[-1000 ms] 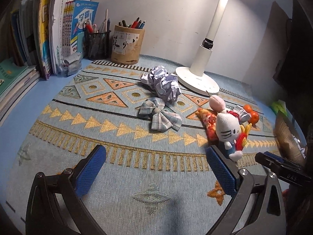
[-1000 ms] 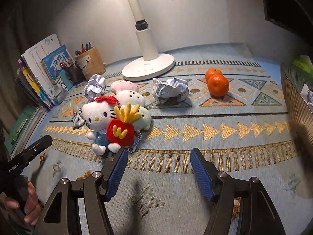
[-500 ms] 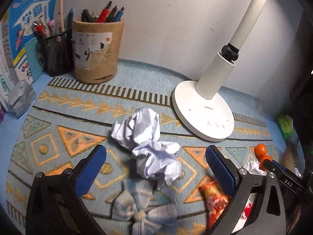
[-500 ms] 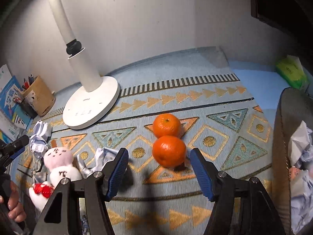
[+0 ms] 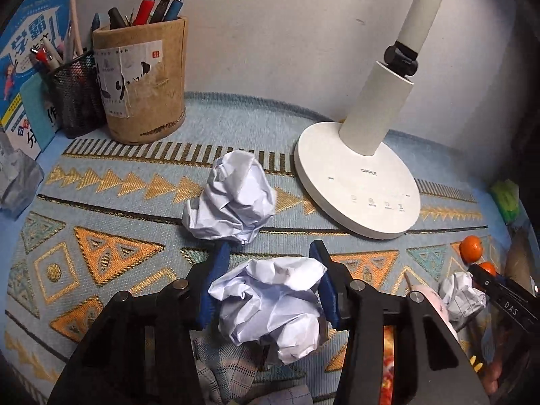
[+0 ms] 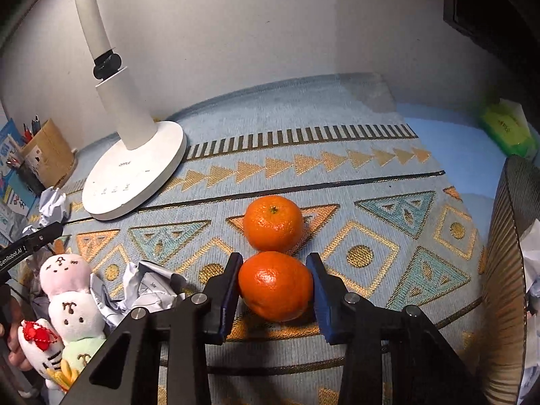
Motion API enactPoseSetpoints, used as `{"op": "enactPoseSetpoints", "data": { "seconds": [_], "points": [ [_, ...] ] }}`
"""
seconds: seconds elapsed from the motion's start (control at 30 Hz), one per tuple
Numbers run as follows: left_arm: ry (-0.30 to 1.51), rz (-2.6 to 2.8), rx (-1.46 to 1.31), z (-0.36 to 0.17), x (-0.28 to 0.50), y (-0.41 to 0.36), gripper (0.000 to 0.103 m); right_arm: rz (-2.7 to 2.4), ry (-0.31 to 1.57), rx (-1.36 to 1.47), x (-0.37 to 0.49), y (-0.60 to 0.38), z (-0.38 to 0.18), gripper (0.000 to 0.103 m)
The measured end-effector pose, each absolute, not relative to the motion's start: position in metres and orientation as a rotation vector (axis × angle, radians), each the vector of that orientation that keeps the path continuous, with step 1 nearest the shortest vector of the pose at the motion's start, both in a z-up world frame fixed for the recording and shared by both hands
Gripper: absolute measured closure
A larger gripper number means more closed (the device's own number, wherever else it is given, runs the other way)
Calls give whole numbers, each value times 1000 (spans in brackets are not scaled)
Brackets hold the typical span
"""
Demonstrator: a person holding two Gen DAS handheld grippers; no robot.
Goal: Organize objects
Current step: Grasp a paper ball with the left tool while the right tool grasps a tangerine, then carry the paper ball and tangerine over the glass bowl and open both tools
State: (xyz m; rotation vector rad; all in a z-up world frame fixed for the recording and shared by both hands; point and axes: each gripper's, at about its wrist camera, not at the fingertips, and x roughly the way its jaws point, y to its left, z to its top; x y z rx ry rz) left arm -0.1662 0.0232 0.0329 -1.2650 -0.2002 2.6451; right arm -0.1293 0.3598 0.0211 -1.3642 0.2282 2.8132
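In the left wrist view my left gripper [image 5: 268, 283] is shut on a crumpled white paper ball [image 5: 270, 303], its blue pads pressing both sides. A second paper ball [image 5: 233, 199] lies just beyond it on the patterned mat. In the right wrist view my right gripper [image 6: 275, 287] is shut on the near orange [image 6: 275, 285], which rests on the mat. A second orange [image 6: 273, 222] sits right behind it, touching or nearly touching. Another paper ball [image 6: 148, 287] lies left of the right gripper.
A white desk lamp [image 5: 357, 182] stands at the back, also in the right wrist view [image 6: 131, 175]. A pen holder [image 5: 141, 84] and mesh cup [image 5: 74, 94] stand back left. Plush toys [image 6: 67, 307] lie at left. A woven basket [image 6: 506, 270] with paper stands at right. A green pack [image 6: 506, 131] lies far right.
Both grippers moved forward and closed: the left from open around the paper balls to shut on the near one, the right from open around the near orange to shut on it.
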Motion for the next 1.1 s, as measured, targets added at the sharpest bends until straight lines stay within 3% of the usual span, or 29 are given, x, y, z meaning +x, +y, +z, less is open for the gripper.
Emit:
{"op": "enactPoseSetpoints", "data": {
  "seconds": [0.6, 0.77, 0.93, 1.1],
  "points": [
    [-305, 2541, -929, 110, -57, 5, 57, 2983, 307, -1319, -25, 356, 63, 65],
    [-206, 2505, -1032, 80, 16, 36, 57, 3076, 342, -1528, 28, 343, 47, 65],
    [-141, 2374, -1146, 26, 52, 73, 56, 3075, 93, -1604, 62, 317, 27, 65],
    [-25, 2452, -1165, 22, 58, 86, 55, 3066, 85, -1637, 70, 319, 14, 65]
  ]
}}
